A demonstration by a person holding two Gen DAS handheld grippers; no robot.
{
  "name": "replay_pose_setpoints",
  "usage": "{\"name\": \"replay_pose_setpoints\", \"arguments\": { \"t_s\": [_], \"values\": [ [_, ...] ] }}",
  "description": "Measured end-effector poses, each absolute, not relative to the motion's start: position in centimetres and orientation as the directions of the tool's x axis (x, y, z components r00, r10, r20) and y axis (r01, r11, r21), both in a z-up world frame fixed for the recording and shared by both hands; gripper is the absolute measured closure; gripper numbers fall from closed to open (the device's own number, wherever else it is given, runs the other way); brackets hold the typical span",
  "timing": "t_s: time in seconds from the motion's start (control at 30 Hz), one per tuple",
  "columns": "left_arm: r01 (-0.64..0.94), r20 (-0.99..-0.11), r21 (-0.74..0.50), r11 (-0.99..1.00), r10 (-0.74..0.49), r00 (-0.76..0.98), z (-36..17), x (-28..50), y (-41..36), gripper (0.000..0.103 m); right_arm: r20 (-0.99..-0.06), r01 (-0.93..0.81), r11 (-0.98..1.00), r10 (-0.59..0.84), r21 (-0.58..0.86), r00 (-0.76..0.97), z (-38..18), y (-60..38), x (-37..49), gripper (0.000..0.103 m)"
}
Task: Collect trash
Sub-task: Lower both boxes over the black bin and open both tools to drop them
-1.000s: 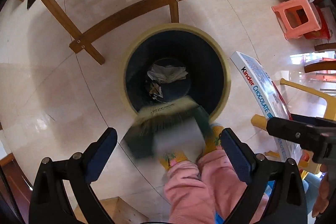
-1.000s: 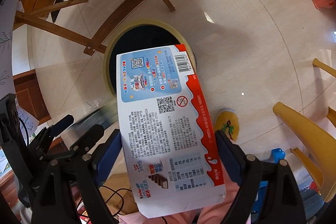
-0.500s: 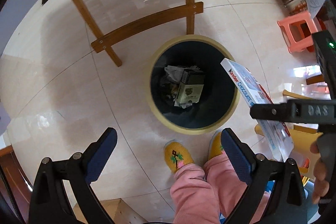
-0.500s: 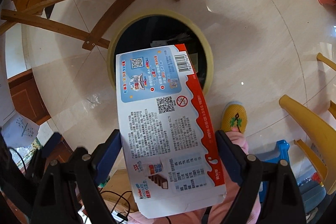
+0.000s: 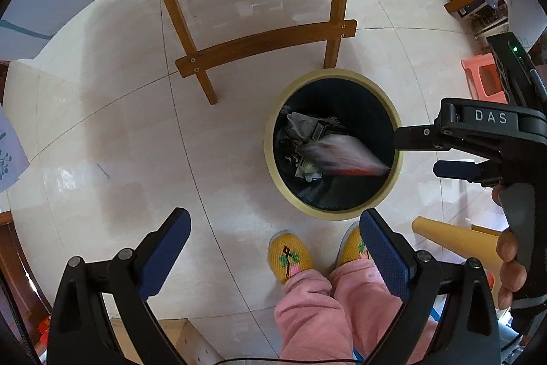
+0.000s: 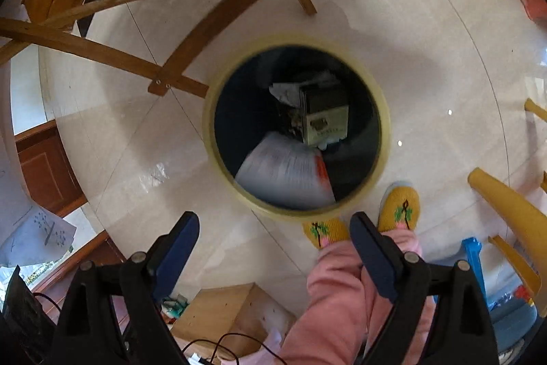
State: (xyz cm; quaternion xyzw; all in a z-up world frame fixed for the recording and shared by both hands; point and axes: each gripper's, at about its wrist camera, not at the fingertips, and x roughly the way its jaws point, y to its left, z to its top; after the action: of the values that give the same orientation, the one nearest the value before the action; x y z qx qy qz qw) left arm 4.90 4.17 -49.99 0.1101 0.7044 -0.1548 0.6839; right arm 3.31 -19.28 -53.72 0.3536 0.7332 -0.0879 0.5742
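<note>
From the left wrist view, the left gripper (image 5: 273, 248) hangs above the glossy cream tiled floor (image 5: 112, 139) with its jaws spread wide and nothing between them, set off to the near left of the round dark waste bin with a yellowish rim (image 5: 328, 213), probably to leave the opening free. Inside the bin a blurred white-and-red flat cardboard chocolate box (image 5: 342, 154) is dropping onto the crumpled paper and small dark carton (image 5: 307, 129) already there; its long axis runs roughly from the bin's middle toward its right rim, red edge lowermost. The right gripper (image 5: 424, 153) reaches in from the right edge, directly over the bin's right rim, held by a hand (image 5: 511, 262), so that a release falls inside. From the right wrist view, the right gripper (image 6: 273, 248) shows jaws wide apart and empty, aimed down at the bin (image 6: 379, 112). The box (image 6: 283, 177) lies smeared against the near-left inner wall, tilted, its long axis pointing from that rim toward the small carton (image 6: 324, 115) at the centre.
</note>
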Motion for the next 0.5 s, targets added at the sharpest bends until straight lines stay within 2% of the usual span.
{"name": "replay_pose_setpoints", "arguments": {
  "t_s": [0.33,0.5],
  "values": [
    [0.373,-0.998,-0.064,0.926,-0.059,-0.025,-49.1,5.3,4.0,0.005,-0.920,0.586,0.768,0.382,0.259,-0.093,-52.3,-18.9,3.1,0.013],
    [0.381,-0.998,-0.064,0.923,-0.069,0.000,-46.3,5.3,3.4,0.005,-0.933,0.524,0.811,0.351,0.262,-0.077,-49.3,-18.4,2.9,0.013]
  ]
}}
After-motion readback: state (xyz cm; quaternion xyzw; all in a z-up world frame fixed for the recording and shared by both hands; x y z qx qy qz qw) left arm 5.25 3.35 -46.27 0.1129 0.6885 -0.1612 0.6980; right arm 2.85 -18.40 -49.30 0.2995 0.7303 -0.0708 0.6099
